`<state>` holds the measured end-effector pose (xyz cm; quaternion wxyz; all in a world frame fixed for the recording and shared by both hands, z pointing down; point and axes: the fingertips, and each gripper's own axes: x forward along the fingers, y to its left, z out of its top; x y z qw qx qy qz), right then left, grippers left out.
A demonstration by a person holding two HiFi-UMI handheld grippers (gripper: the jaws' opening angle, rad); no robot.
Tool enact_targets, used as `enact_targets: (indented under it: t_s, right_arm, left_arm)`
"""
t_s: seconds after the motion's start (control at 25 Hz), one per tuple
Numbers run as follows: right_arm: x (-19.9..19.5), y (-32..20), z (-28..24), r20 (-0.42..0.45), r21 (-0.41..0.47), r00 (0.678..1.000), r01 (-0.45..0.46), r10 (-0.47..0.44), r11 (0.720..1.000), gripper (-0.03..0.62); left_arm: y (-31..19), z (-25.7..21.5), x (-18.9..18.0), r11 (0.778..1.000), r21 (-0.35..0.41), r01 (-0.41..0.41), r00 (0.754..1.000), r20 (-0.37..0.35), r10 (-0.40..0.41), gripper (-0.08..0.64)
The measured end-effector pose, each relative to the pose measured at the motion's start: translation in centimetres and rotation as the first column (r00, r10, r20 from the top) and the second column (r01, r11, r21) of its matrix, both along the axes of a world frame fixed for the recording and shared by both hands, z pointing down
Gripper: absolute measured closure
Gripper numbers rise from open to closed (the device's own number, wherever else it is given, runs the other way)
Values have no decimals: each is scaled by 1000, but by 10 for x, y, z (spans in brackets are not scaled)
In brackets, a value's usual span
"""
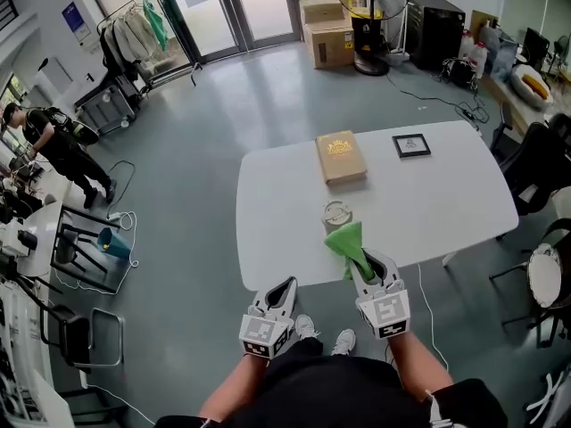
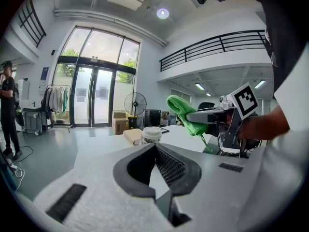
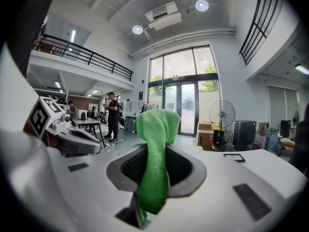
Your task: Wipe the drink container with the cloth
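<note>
- The cloth (image 1: 349, 244) is pinched between the jaws of the right gripper (image 1: 368, 266), and its bunched green end is seen standing up past the tips.
- The cup (image 1: 336, 214) is found upright on the white table (image 1: 446, 199), near the front edge, just beyond the cloth; contact between them cannot be told.
- The left gripper (image 1: 285, 287) is held off the table's near edge, jaws pressed together at the tips, nothing caught between them.
- A book (image 1: 340, 157) is laid flat behind the cup, with a small picture frame (image 1: 411, 145) set to its right.
</note>
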<state>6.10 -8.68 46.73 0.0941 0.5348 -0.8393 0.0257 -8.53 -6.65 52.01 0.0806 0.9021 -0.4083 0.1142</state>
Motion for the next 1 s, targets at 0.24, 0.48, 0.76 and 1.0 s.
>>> enact_targets:
  t_s: [0.24, 0.48, 0.76, 1.0]
  right_arm:
    - [-24, -22, -3, 5, -18, 1000, 23, -23, 1000, 497]
    - [-54, -43, 7, 49, -64, 996, 76, -73, 995, 499]
    - [-79, -63, 62, 78, -195, 990, 133, -120, 972, 499]
    - [-90, -77, 113, 150, -350, 984, 148, -101, 925, 497]
  left_arm:
    - [-26, -4, -9, 1000, 11, -19, 1000, -4, 20, 552]
    - [-44, -3, -25, 1000, -1, -11, 1000, -3, 11, 552]
    - [-53, 18, -43, 999, -42, 15, 1000, 4, -15, 552]
    - [-56, 25, -55, 996, -72, 43, 999, 16, -42, 552]
